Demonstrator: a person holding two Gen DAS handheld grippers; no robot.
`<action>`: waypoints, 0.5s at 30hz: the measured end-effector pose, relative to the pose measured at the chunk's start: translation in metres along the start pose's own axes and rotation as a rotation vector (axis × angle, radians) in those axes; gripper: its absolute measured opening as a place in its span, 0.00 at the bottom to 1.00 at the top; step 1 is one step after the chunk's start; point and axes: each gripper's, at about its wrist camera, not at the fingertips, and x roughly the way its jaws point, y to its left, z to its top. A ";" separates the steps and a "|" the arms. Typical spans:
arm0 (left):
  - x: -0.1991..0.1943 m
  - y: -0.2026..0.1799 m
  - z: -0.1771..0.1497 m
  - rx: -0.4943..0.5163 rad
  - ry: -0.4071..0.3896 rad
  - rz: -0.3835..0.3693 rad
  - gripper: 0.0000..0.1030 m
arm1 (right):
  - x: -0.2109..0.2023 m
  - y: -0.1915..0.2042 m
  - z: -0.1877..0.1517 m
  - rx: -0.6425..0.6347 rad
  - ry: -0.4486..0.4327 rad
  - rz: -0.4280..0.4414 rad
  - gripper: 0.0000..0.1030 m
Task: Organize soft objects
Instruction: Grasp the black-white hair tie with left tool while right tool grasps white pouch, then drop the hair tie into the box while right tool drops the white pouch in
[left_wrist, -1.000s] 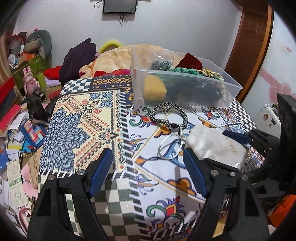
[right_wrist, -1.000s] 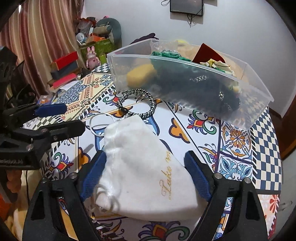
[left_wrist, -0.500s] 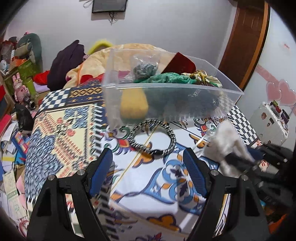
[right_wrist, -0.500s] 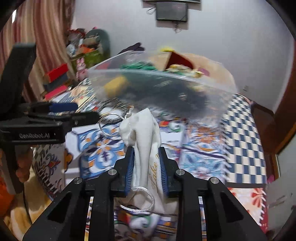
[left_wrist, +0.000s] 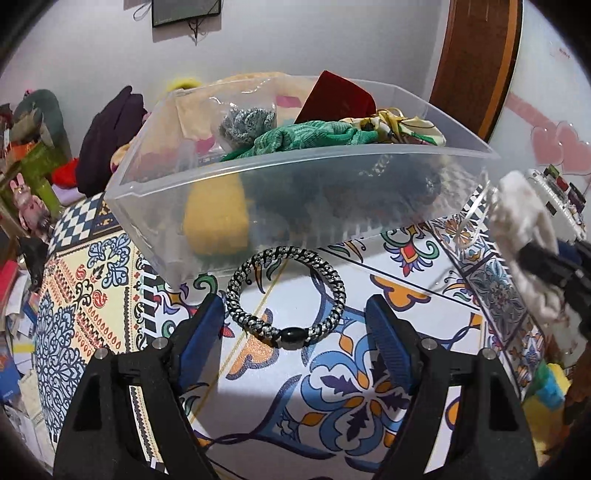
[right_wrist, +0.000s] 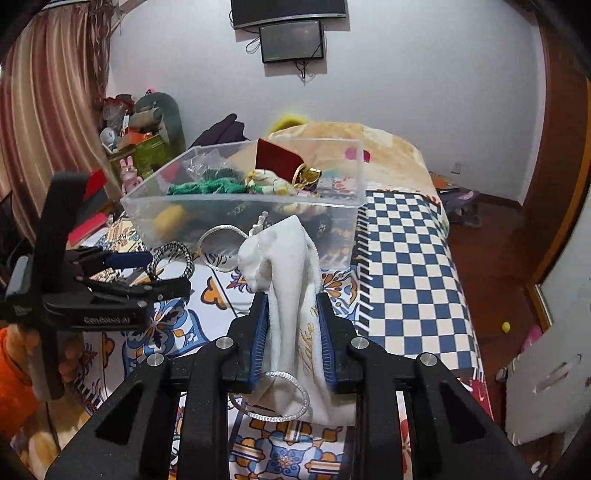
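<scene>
My right gripper (right_wrist: 292, 325) is shut on a white drawstring pouch (right_wrist: 286, 266) and holds it lifted above the patterned tablecloth (right_wrist: 399, 266), in front of a clear plastic bin (right_wrist: 243, 206). The pouch also shows at the right edge of the left wrist view (left_wrist: 524, 229). The bin (left_wrist: 295, 192) holds soft things: a green knit (left_wrist: 306, 138), a yellow piece (left_wrist: 216, 218), a dark red cloth (left_wrist: 340, 98). My left gripper (left_wrist: 295, 332) is open, its jaws on either side of a black-and-white braided ring (left_wrist: 286, 291) lying on the cloth just before the bin.
The table's right edge drops to a wood floor (right_wrist: 491, 236). A bed with blankets (right_wrist: 369, 147) lies behind the bin. Cluttered shelves and toys (right_wrist: 136, 147) stand at the left. My left gripper (right_wrist: 110, 291) is at the left of the right wrist view.
My right gripper shut on the pouch and lifted it off the cloth toward the bin. My left gripper moved forward, now straddling the braided ring.
</scene>
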 end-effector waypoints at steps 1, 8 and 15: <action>-0.001 -0.001 0.001 0.005 -0.009 0.010 0.66 | 0.001 -0.001 0.002 0.000 -0.003 0.000 0.23; -0.016 0.000 -0.013 0.000 -0.023 0.000 0.34 | -0.001 -0.001 0.006 -0.003 -0.014 0.001 0.23; -0.041 0.011 -0.028 -0.035 -0.037 -0.033 0.23 | -0.007 -0.001 0.014 -0.003 -0.038 -0.001 0.23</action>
